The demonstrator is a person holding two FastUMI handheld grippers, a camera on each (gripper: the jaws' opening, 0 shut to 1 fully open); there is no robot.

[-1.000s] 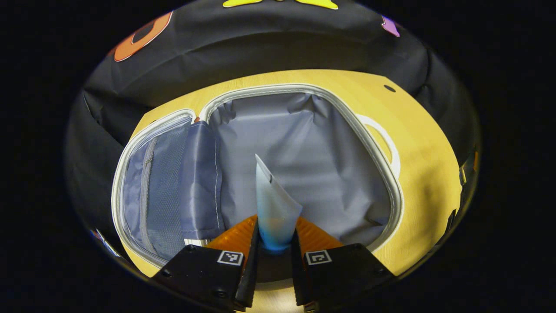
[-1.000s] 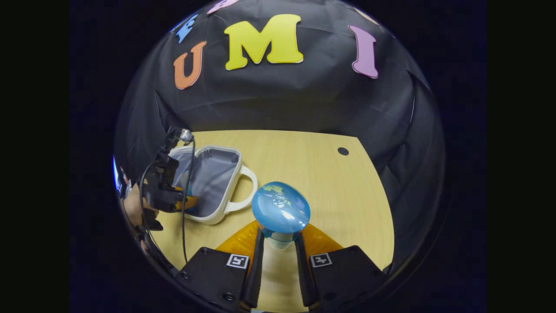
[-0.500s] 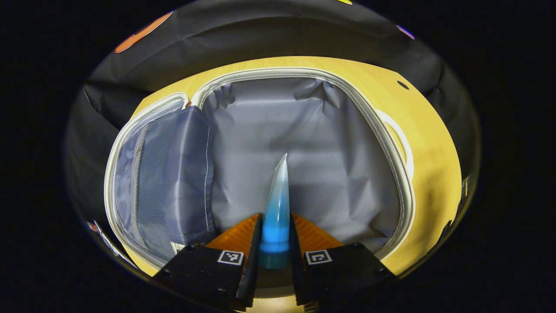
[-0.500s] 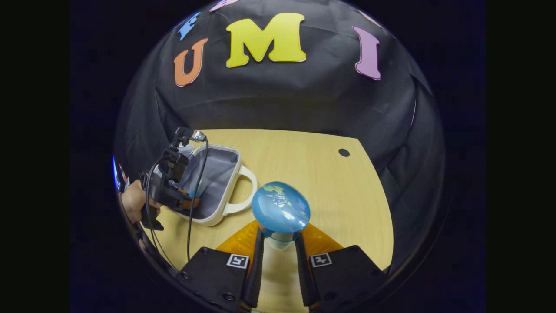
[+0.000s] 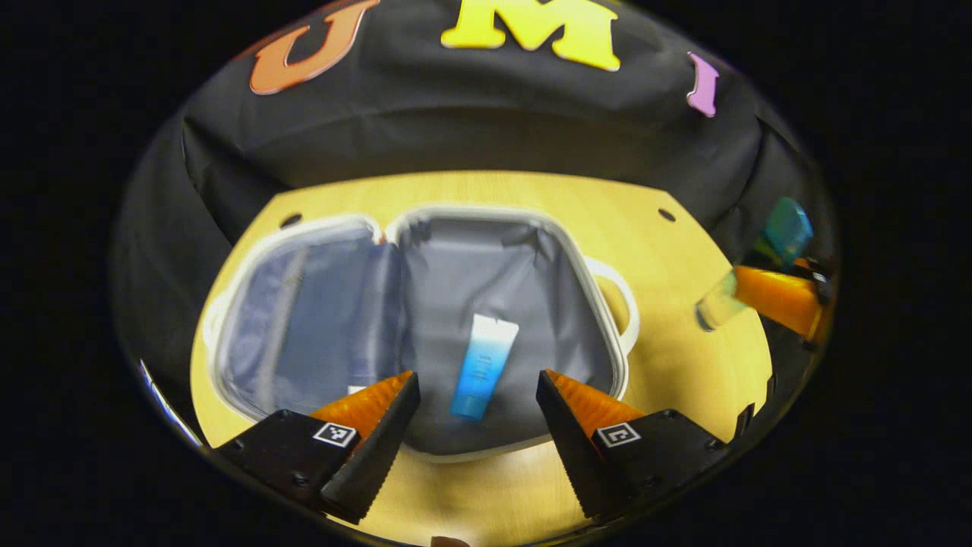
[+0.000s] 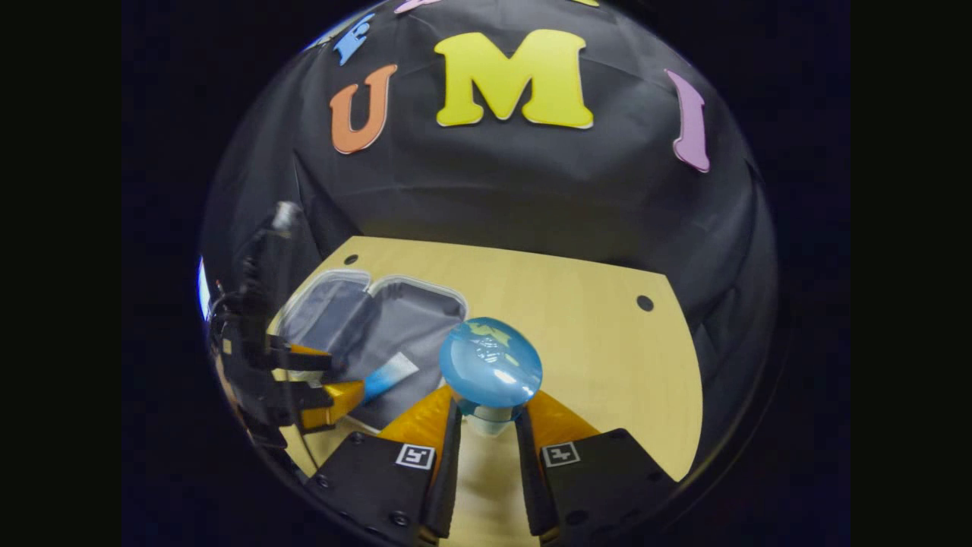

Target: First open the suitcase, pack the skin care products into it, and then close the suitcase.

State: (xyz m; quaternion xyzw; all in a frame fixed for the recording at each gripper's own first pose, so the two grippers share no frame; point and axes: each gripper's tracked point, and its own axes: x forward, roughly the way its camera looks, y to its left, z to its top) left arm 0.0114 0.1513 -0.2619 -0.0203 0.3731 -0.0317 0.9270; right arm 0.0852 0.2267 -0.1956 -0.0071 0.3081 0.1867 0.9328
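Suitcase (image 5: 425,228) – lay open flat on the wooden table (image 5: 683,251), toward its left edge; grey lining up, lid half w/ mesh pocket to the left, white handle on the right side. In the right gripper view the suitcase (image 6: 410,304) sat at the table's left edge.

Tube (image 5: 483,365) – blue-to-white skincare tube, lay loose in the main compartment near its front rim, cap end toward the camera. Half a sec. earlier it was pinched upright between the left fingers; now released. Also seen in the right gripper view (image 6: 389,377), inside the case.

Left gripper (image 5: 477,399) – fingers spread wide, nothing between them, apart from the tube; pulled back and up vs. earlier frame, so more table and the whole case showed. In the right gripper view it (image 6: 334,380) hung at the case's front-left, jaws parted.

Right gripper (image 6: 486,425) – fingers narrow, clamped on the neck of a bottle (image 6: 490,366) w/ round blue cap; grip unchanged from earlier. It was over the table's front middle, just right of the case. In the left gripper view the bottle (image 5: 782,228) was off the table's right edge.
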